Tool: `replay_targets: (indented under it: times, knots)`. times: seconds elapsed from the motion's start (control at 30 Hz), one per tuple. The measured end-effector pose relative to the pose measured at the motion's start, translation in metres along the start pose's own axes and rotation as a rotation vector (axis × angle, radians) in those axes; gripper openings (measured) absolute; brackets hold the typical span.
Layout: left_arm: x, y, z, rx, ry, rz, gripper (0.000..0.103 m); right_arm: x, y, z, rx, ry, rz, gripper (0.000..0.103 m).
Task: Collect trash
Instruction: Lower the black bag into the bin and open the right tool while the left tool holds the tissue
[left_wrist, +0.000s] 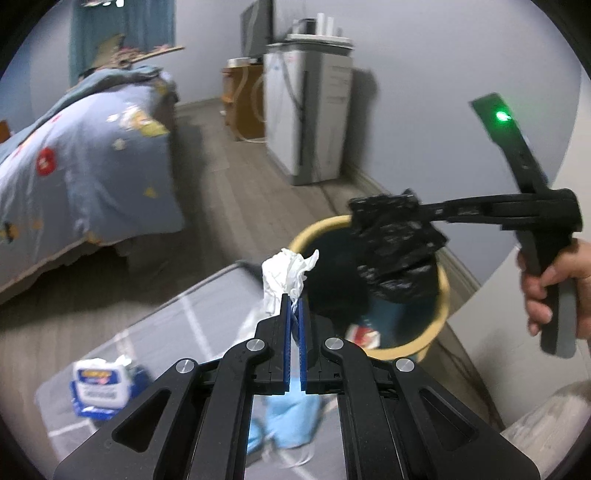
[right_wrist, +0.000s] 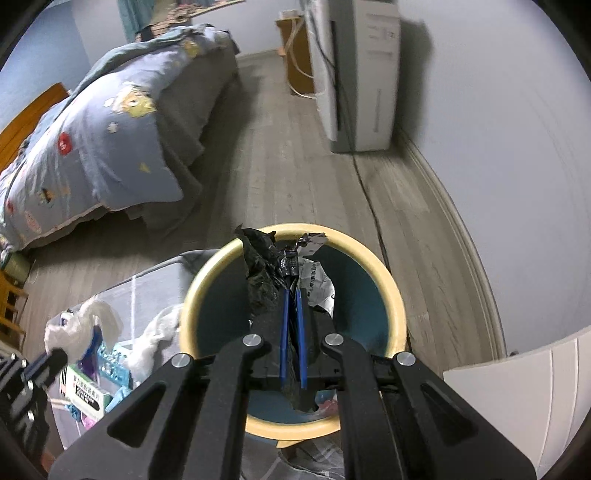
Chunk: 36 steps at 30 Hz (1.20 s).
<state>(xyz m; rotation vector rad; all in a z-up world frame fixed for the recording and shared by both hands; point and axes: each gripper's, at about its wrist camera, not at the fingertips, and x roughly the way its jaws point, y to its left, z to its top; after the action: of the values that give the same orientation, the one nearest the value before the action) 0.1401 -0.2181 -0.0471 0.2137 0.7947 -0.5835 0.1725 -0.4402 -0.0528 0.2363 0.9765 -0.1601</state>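
My left gripper (left_wrist: 294, 297) is shut on a crumpled white tissue (left_wrist: 286, 275), held above the grey table edge just left of the round bin (left_wrist: 441, 295). The bin has a cream rim and a dark teal inside. My right gripper (right_wrist: 291, 284) is shut on a crumpled black plastic bag (right_wrist: 262, 273) with some printed paper (right_wrist: 319, 284), directly over the bin (right_wrist: 207, 284). In the left wrist view the right gripper (left_wrist: 384, 210) holds the black bag (left_wrist: 399, 254) above the bin's far side.
A grey table (left_wrist: 207, 306) holds a tissue pack (left_wrist: 98, 386) and blue cloth (left_wrist: 291, 417). In the right wrist view more tissue (right_wrist: 151, 343) and small boxes (right_wrist: 86, 391) lie on it. A bed (left_wrist: 81, 158) stands left, a white appliance (left_wrist: 306, 110) by the wall.
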Motion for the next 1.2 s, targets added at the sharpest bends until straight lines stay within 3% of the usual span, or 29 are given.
replay_targets:
  times: [0.27, 0.63, 0.73, 0.8, 0.93, 1.0, 1.2]
  knots:
    - [0.043, -0.034, 0.016, 0.023, 0.048, -0.113, 0.004, 0.017, -0.016, -0.005, 0.039, 0.053, -0.048, 0.004]
    - [0.088, -0.047, 0.007, 0.055, 0.113, -0.082, 0.007, 0.025, -0.015, -0.008, 0.039, 0.079, -0.046, 0.004]
    - [0.089, -0.05, 0.004, 0.059, 0.115, -0.08, 0.016, 0.027, -0.014, -0.008, 0.038, 0.087, -0.028, 0.004]
    - [0.09, -0.05, 0.003, 0.062, 0.115, -0.071, 0.028, 0.028, -0.013, -0.007, 0.033, 0.089, -0.023, 0.004]
    - [0.083, -0.047, 0.0, 0.052, 0.103, -0.064, 0.042, 0.026, -0.011, -0.007, 0.024, 0.079, -0.019, 0.005]
    - [0.08, -0.044, -0.001, 0.044, 0.093, -0.057, 0.054, 0.025, -0.011, -0.006, 0.024, 0.074, -0.022, 0.006]
    - [0.071, -0.033, -0.006, 0.025, 0.068, -0.029, 0.075, 0.023, -0.012, -0.005, 0.03, 0.066, -0.032, 0.034]
